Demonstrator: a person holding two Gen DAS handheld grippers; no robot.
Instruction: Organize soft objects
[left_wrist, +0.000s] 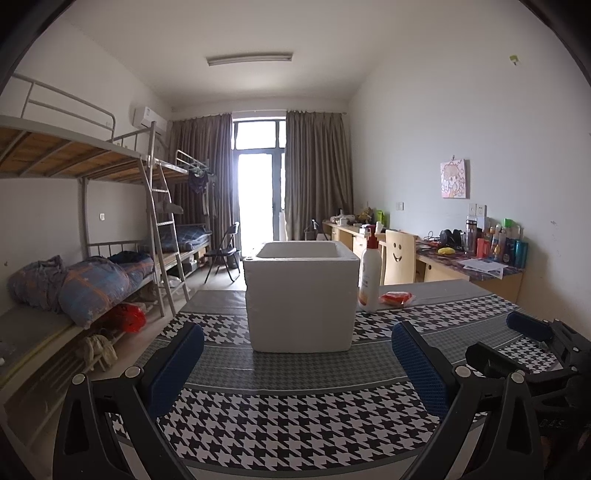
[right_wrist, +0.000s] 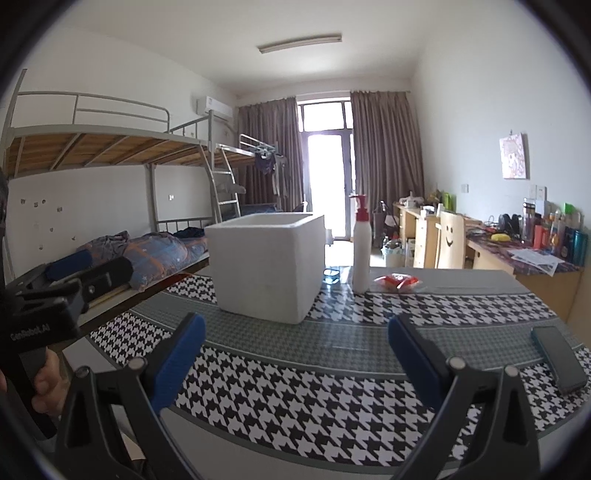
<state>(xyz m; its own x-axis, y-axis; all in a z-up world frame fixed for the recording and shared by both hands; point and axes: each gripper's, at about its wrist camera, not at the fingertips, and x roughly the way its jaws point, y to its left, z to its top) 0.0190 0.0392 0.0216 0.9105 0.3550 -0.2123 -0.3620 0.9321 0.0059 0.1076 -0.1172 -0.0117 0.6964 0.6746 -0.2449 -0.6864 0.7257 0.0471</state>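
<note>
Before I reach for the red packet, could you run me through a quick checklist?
1. Left gripper open and empty: ok.
2. Right gripper open and empty: ok.
3. Red packet in view, lying free on the tablecloth: ok.
4. Pump bottle upright, close beside the packet, easy to knock: not ok.
5. White foam box open on top: ok.
6. Box empty inside: cannot tell.

Both grippers are held low and level, side by side, pointing the same way. The left gripper (left_wrist: 297, 363) has its blue-padded fingers (left_wrist: 176, 363) spread wide with nothing between them. The right gripper (right_wrist: 295, 360) is spread just as wide and equally bare.
</note>
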